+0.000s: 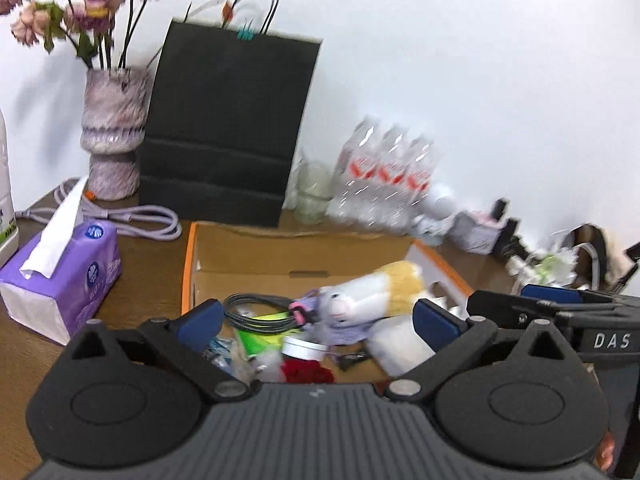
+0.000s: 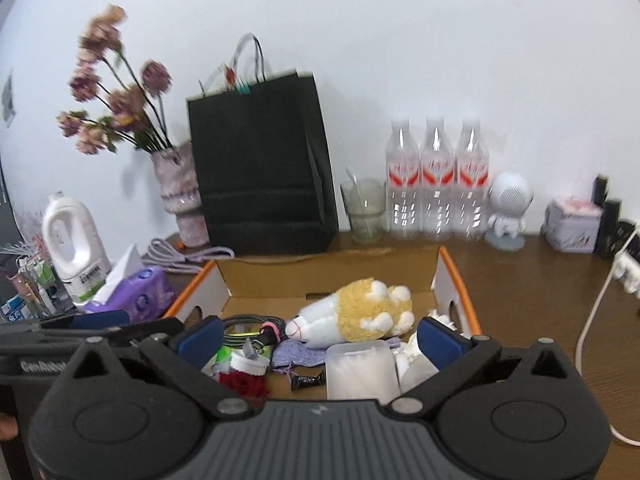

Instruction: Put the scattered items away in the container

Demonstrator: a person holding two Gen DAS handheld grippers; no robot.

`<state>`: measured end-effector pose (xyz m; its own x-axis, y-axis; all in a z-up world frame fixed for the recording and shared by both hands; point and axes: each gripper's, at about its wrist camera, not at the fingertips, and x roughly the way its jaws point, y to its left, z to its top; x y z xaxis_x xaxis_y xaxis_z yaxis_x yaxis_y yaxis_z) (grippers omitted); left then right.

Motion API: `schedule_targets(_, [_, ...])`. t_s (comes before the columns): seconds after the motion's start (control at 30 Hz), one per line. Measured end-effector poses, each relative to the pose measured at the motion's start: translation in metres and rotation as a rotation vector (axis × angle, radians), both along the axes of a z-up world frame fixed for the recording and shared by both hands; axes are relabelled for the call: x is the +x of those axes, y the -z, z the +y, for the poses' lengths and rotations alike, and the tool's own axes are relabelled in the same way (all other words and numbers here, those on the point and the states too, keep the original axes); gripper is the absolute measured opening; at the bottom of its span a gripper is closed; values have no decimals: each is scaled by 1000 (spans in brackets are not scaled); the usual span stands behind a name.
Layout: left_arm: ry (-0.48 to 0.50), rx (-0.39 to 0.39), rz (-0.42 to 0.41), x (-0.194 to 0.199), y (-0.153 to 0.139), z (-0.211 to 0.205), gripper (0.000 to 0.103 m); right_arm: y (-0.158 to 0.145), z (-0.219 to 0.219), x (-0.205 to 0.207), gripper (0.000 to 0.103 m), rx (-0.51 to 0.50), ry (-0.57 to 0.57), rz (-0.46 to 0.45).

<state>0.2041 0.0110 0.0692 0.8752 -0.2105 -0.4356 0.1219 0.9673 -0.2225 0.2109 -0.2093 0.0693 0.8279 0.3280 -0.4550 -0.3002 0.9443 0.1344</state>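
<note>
An open cardboard box (image 1: 280,248) (image 2: 320,270) with orange edges lies on the wooden table. Inside it a white and yellow plush toy (image 1: 372,294) (image 2: 356,316) rests on a purple cloth (image 2: 298,354), beside a coiled dark cable (image 1: 256,312) (image 2: 244,322), a clear plastic case (image 2: 362,374), a small white jar (image 1: 304,348) (image 2: 250,364) and a red item (image 1: 306,372) (image 2: 242,384). My left gripper (image 1: 318,322) stands open over the box's near side with nothing between its blue pads. My right gripper (image 2: 320,340) is likewise open and empty; its body (image 1: 560,308) shows at the right of the left wrist view.
Along the wall stand a vase of dried flowers (image 1: 112,132) (image 2: 180,196), a black paper bag (image 1: 224,128) (image 2: 260,168), a glass (image 2: 364,212), three water bottles (image 2: 436,184) and a white figurine (image 2: 508,208). A purple tissue pack (image 1: 60,276) lies left; a white cable (image 2: 592,320) runs right.
</note>
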Motion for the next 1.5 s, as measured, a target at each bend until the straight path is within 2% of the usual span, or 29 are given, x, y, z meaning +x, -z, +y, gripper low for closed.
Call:
schedule_targets(0.1, [1,27,-57,-27,3,-3,103,3,-3,-28,103,-18,11,-56])
schedule_targets(0.23, [-23,77,-104,-53,18,-7,103,20,-6,-52,103,-23,41,-82])
schedule_targets(0.5, [-116,114,-87,-78,62,-9,103,69,-4,-71,103,-35,74,-101])
schedule_targets(0.63, [-144,183,-142,-89,71,-15,103,83,0,-76,103,-48,68,-115])
schedule_targets(0.7, [-147,205,-143,-91,75,-17,103,87,2,-78,103,-65,68,-119])
schedule_targets(0.9, [-163,172,-112,-93,84,-19,103,99,5,-85,103,-93,79,-141])
schedule_targets(1.07, [-177,203,-109,-93,84,-23,103,101,6,-91,103,-105,100,-179])
schedule_targets(1.27, [-179,226,-95,-91,85,-26,103,100,7,-89,103,-110,99,-168])
schedule_targets(1.5, [-181,212,-82,-89,86,-23,103,102,9,-87,103,-119,94,-159])
